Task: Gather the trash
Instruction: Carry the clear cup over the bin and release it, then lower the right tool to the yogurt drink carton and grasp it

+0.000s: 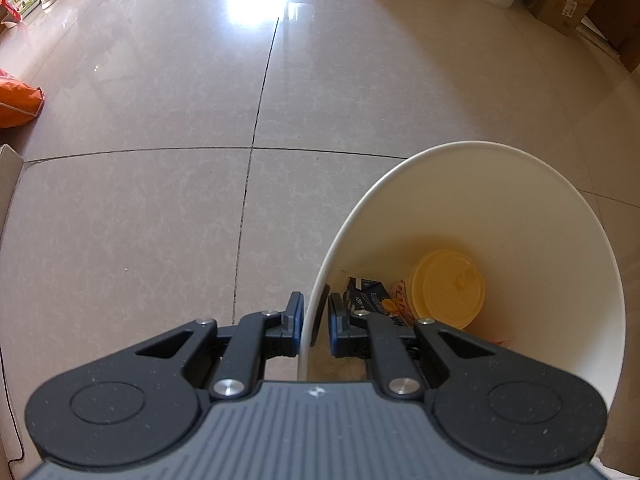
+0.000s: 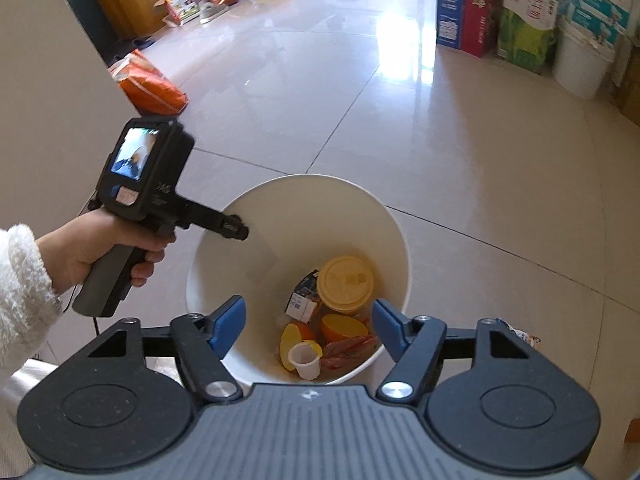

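Note:
A white trash bin (image 1: 520,220) stands on the tiled floor. My left gripper (image 1: 316,320) is shut on its near rim, one pad outside and one inside. In the right wrist view a hand in a white fleece sleeve holds that left gripper (image 2: 236,232) on the white trash bin's (image 2: 320,208) left rim. My right gripper (image 2: 309,330) hangs open over the bin mouth with nothing between its blue pads. Trash lies inside: a yellow-lidded cup (image 2: 346,284), a dark carton (image 2: 304,300), a small white cup (image 2: 305,362) and a red wrapper (image 2: 348,350).
An orange bag (image 2: 150,84) lies on the floor by the wall at left. Boxes (image 2: 520,20) and a white bucket (image 2: 580,64) line the far right. A small wrapper (image 2: 524,336) lies on the floor right of the bin. Clutter sits at the far left (image 2: 192,0).

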### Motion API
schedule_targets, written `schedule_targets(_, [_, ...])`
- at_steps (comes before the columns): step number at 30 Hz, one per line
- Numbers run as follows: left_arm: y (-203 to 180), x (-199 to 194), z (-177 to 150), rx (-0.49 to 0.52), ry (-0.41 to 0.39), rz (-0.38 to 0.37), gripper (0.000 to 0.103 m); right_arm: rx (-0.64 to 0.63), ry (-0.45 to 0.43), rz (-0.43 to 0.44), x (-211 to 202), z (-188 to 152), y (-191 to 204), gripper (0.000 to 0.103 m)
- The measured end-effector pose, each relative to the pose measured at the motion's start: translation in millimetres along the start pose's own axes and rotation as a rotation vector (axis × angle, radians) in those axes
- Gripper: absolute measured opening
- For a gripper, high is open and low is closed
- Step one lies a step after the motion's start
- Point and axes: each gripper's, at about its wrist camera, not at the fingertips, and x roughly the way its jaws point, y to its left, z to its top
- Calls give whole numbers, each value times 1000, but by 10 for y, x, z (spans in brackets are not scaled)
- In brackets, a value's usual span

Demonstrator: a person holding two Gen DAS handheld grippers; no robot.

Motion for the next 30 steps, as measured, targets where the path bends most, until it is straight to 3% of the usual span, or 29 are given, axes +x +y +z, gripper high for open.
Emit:
schedule_targets(9, [-12,9,0,0,3,3,11,34,-11,-49,-27,-84,-253,82])
schedule_targets(16, [-11,8,11,1,5,5,11,101,-25,-145,62,-241,-802,89])
schedule_targets(24, [-36,18,6,9,5,14,11,264,24,-223,534,-521,-1691,90])
schedule_targets(30, [-36,18,9,10,8,11,11,362,41,-260,1001,-718,-2230,100])
